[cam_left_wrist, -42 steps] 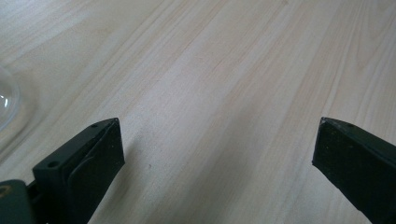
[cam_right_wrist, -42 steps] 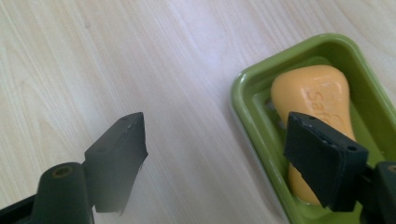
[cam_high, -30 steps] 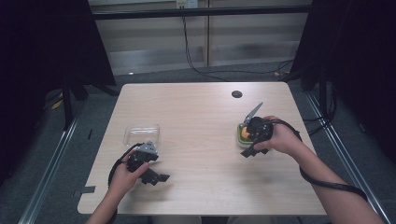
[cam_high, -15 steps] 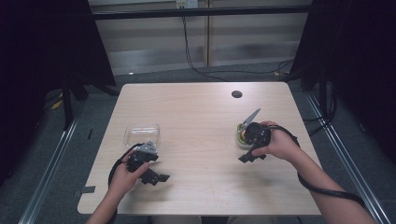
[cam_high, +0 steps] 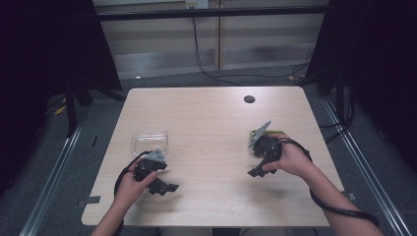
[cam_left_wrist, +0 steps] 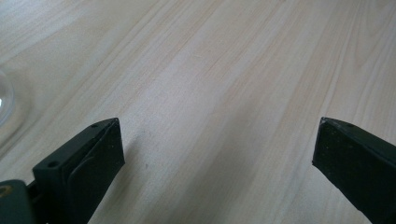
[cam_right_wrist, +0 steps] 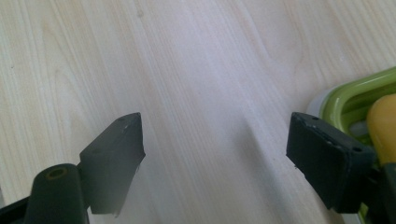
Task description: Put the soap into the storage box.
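We see a pale wooden table with a small dark round hole near its far edge. No brand, label or writing can be read on anything here.

On the left half lies a clear plastic container, just beyond the left gripper. On the right half sits a green dish, partly hidden behind the right gripper; in the right gripper view the dish holds something yellow and lies just beside the right-hand jaw.

The left gripper is low over the front left of the table, its 2 black jaws spread wide with bare wood between them and nothing held. A curved clear edge of the container shows at the left margin of that view.

The right gripper is likewise wide open and empty, its 2 jaws over bare table. We cannot tell whether its jaw touches the dish.
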Motion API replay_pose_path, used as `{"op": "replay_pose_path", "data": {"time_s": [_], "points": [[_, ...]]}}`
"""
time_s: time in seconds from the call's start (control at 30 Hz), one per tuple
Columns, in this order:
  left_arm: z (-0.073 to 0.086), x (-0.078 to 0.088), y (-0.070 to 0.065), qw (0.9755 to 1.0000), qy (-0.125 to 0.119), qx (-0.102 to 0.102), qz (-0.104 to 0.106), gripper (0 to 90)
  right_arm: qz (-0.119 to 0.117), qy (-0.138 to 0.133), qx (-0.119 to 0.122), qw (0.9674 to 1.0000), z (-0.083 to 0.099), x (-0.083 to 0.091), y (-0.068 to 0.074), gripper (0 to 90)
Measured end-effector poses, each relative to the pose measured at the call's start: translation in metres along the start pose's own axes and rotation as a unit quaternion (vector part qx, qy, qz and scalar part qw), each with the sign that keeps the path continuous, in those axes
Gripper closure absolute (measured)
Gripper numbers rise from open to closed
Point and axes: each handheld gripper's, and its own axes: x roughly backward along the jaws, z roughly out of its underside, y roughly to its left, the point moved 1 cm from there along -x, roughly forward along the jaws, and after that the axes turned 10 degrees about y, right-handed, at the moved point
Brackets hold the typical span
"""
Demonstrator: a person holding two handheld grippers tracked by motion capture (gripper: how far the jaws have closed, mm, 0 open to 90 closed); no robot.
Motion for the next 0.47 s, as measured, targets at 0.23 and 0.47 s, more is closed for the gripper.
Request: {"op": "replay_pose_path", "data": {"time_s": [0.23, 0.47], "points": [[0.0, 0.0, 0.0, 1.0, 0.005, -0.003, -0.002, 1.6, 0.006, -0.002, 0.008, 1.0, 0.001, -0.004, 0.006, 18.7], [0.0, -0.001, 0.0, 1.0, -0.003, 0.004, 0.001, 1.6, 0.002, -0.027, 0.005, 0.9996, 0.006, -0.009, 0.011, 18.8]]}}
